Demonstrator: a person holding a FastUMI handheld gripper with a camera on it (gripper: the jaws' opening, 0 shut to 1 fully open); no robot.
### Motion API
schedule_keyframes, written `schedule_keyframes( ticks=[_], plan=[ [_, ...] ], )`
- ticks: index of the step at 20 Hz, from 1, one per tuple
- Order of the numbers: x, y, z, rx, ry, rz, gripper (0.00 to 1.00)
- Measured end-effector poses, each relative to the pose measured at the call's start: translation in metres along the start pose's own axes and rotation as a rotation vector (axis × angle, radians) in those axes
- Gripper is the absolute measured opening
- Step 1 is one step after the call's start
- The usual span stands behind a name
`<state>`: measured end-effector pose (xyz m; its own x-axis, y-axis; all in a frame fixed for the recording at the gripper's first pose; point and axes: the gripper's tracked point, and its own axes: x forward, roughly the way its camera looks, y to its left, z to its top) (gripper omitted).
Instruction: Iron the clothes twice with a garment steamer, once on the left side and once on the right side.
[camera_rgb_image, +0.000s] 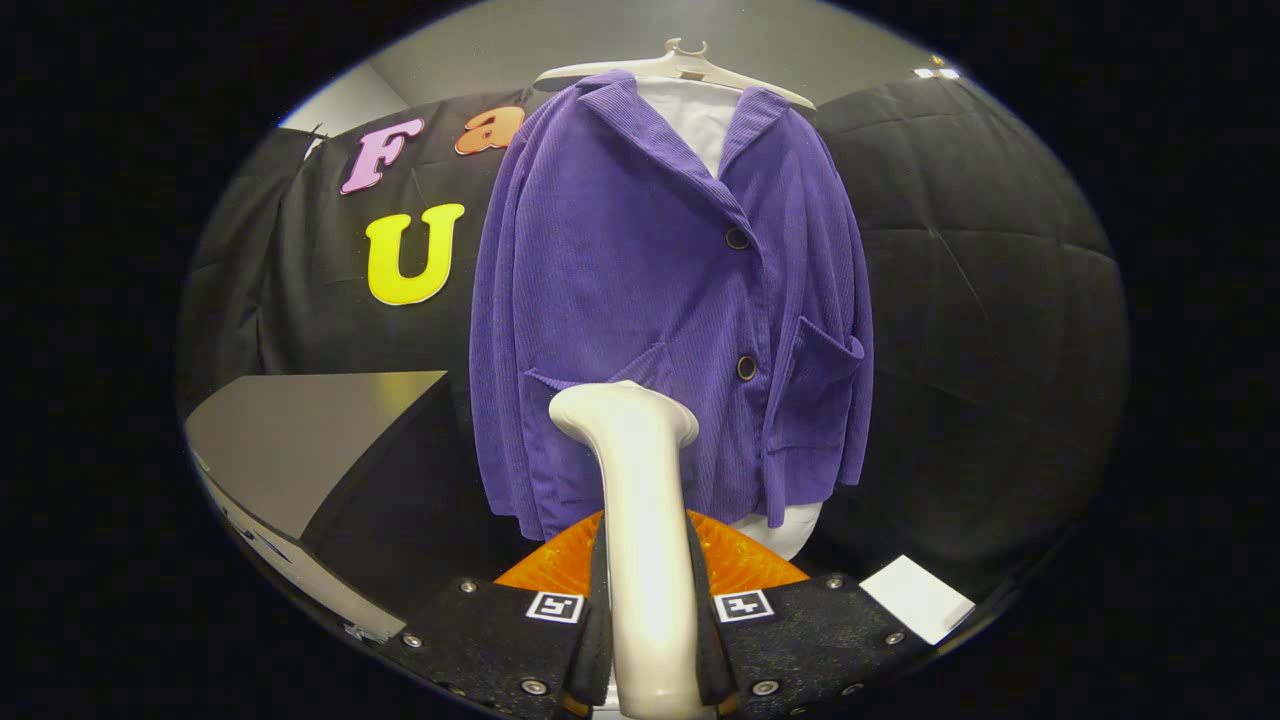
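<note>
Gripper (648, 640) level, clamped on upright white steamer (640, 520) handle between fingers; beyond them, buttoned purple corduroy jacket (640, 300) on hanger (680, 62).

Your hand-held gripper (650, 640) is closed on the garment steamer (640, 520), whose head rises straight ahead between the fingers and blocks the middle. Just beyond it hangs the purple jacket (640, 300) on a white hanger (680, 65), walling off the way forward. To your left a grey table (300, 440) juts in. To your right, room lies open up to the black booth wall (980, 300).
</note>
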<state>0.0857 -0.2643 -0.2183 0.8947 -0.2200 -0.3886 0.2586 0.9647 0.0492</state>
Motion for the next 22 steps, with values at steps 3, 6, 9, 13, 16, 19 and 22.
schedule_keyframes(
  ticks=[3,6,9,13,16,19,22],
  plan=[
    [-0.002,0.000,-0.014,-0.020,0.040,0.002,0.33],
    [-0.006,0.003,-0.028,-0.016,0.077,0.011,0.33],
    [-0.016,0.003,-0.028,0.004,0.074,0.014,0.34],
    [-0.034,-0.007,-0.009,0.040,0.040,0.013,0.33],
    [-0.050,-0.023,0.014,0.040,0.001,-0.012,0.33],
    [-0.062,-0.033,0.039,0.043,-0.037,-0.028,0.34],
    [-0.069,-0.042,0.064,0.060,-0.077,-0.034,0.34]
  ],
)
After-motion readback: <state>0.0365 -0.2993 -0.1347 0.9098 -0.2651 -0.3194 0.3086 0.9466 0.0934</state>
